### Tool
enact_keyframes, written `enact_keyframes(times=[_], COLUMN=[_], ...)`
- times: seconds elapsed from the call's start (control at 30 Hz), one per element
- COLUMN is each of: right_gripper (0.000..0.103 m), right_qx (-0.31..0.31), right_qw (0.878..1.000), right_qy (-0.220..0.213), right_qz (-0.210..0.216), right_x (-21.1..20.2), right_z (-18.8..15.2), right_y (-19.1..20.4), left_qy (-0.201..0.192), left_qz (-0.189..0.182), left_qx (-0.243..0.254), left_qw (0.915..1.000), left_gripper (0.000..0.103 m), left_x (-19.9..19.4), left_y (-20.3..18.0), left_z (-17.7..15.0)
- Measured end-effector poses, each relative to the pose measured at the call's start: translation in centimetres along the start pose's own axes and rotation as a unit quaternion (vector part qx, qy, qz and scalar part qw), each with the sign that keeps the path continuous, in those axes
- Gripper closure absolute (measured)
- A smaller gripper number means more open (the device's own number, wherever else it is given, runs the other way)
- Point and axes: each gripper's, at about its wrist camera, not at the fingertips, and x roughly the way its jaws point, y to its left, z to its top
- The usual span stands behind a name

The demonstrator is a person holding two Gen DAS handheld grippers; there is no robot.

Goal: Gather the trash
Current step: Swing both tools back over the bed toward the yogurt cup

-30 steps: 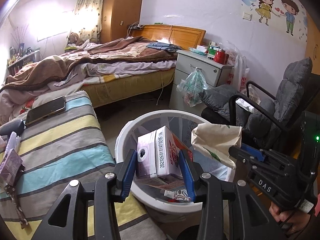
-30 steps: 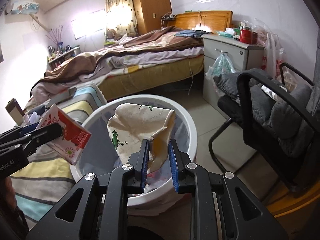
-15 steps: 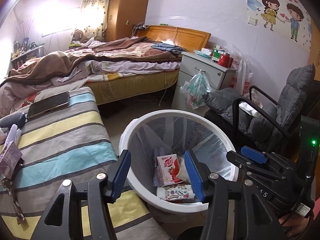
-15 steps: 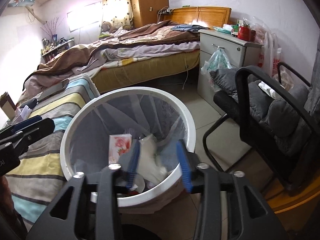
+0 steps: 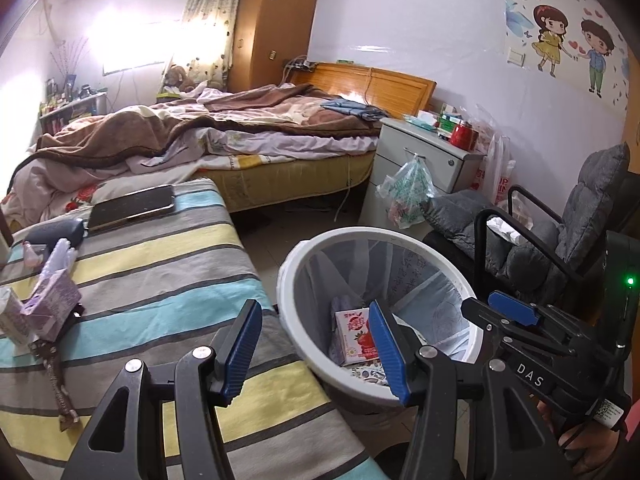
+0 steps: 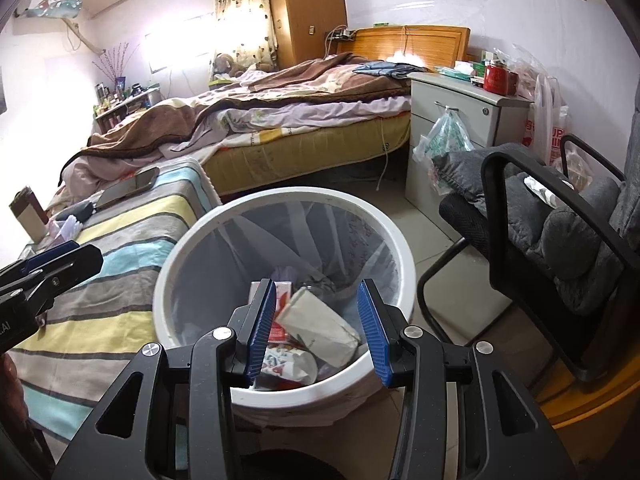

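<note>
Bedroom, carton in bin, below jaws

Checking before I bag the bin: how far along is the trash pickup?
Done: a milk carton and a crumpled paper bag lie in the bin. In hand: nothing; the left gripper and right gripper are both open. Left: purple cartons on the striped table.

A striped cloth-covered surface carries a phone, a dark case, a purple carton and a keychain. Beside it, on the tiled floor, stands a white lined bin.
</note>
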Motion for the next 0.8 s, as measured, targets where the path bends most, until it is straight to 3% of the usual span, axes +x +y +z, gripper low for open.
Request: enact_keyframes(times=[0.1,0.5,0.8], right_gripper=[0.058,0.058,0.058], right_qx=[-0.006,-0.021,-0.04], right_qw=[1.0,0.999,0.998], right_qy=[-0.004,-0.019,-0.028], right_qz=[0.003,0.021,0.045], right_x=[-0.3,-1.0,-1.0], right_z=[-0.1,0.0,0.1], right_y=[0.7,3.7,6.9], left_qy=[-0.011,-0.028,-0.036], left_qz=[0.02,0.031,0.062], left_qx=[0.001,-0.023,-0.042], left_qw=[0.9997,0.9989,0.9965], left_gripper=[0.048,0.048,0.048], left_x=[-1.2,-4.2,-6.5], left_y=[0.6,3.8,7.1], left_z=[-0.3,-1.0,-1.9])
